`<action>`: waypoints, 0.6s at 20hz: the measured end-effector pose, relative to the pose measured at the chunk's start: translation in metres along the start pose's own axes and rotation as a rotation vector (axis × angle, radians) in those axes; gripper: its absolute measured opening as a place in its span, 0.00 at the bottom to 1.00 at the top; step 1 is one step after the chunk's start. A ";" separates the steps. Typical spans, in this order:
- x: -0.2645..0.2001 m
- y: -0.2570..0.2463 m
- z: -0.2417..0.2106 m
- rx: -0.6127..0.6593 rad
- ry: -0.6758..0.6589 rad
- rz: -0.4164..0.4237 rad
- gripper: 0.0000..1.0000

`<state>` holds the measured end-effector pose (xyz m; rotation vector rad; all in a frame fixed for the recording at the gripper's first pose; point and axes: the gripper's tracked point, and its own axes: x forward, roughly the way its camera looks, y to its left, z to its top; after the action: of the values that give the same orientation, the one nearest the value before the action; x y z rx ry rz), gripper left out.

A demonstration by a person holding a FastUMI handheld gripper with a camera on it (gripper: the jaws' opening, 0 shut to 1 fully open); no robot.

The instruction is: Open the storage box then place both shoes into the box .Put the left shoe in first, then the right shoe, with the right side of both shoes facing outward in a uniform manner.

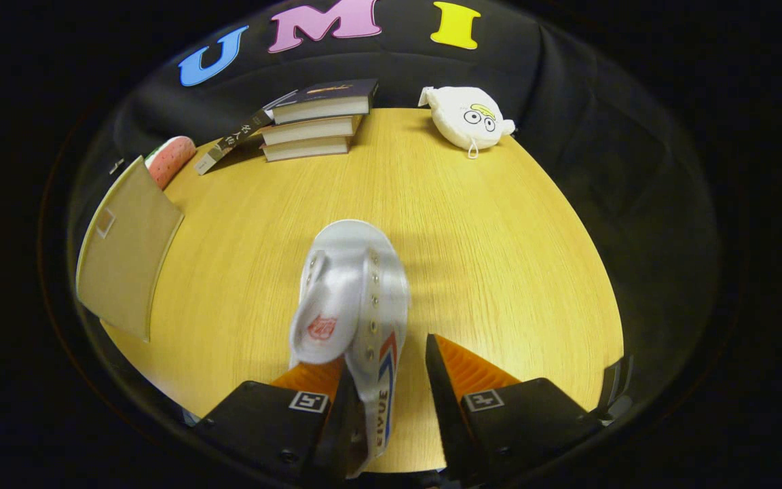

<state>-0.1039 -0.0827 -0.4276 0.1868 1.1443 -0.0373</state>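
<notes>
A white canvas shoe [354, 285] with a red badge on its tongue and a red and blue side stripe lies on the wooden table [486, 258], toe pointing away from me. Its heel end sits between the fingers of my gripper [385, 353]. The left finger [316, 380] lies against the shoe's side. A strip of bare wood shows between the shoe and the right finger [459, 370], so the gripper stands open around the shoe. A beige storage box panel [126, 244] with a small label pocket stands tilted at the table's left edge.
A stack of three books [316, 125], with another book leaning on it, sits at the table's far side. A white plush toy with eyes [467, 117] lies far right. A pink dotted cushion [170, 157] peeks out behind the beige panel.
</notes>
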 end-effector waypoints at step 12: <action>-0.105 0.062 0.067 0.237 -0.076 0.056 0.05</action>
<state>-0.0792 -0.0398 -0.2979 0.4245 1.0569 -0.1298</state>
